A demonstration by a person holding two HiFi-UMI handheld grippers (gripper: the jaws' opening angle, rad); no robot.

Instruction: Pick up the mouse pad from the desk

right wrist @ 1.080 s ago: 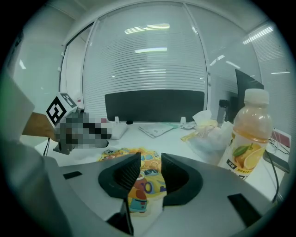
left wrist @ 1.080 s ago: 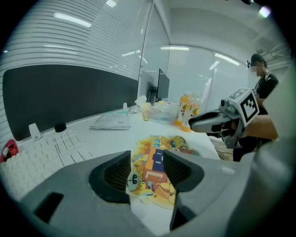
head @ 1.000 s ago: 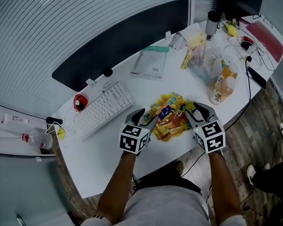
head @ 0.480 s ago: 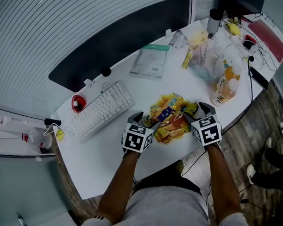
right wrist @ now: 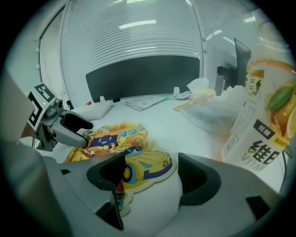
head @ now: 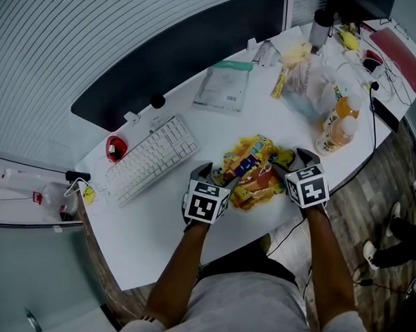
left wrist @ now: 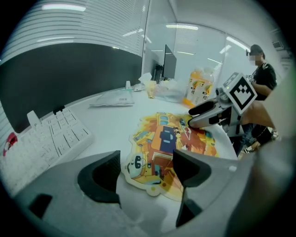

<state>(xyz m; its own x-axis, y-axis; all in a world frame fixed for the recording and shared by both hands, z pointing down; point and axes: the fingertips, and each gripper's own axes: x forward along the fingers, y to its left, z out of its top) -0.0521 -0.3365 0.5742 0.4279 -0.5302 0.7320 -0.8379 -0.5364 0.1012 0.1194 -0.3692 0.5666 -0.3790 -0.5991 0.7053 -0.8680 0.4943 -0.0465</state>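
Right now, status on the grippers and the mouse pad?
Status: left gripper open, right gripper jaws opening, an edge of the mouse pad between each pair, not pinched. Pad lies flat on desk. Nothing on it; bottle stands apart.

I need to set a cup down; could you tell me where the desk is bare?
Bare desk: between keyboard and front edge, left of the left gripper; between mouse pad and packet. Crowded at the right end round the bottle.

White desk; on it a keyboard, cartoon mouse pad, flat packet, orange bottle, red mouse
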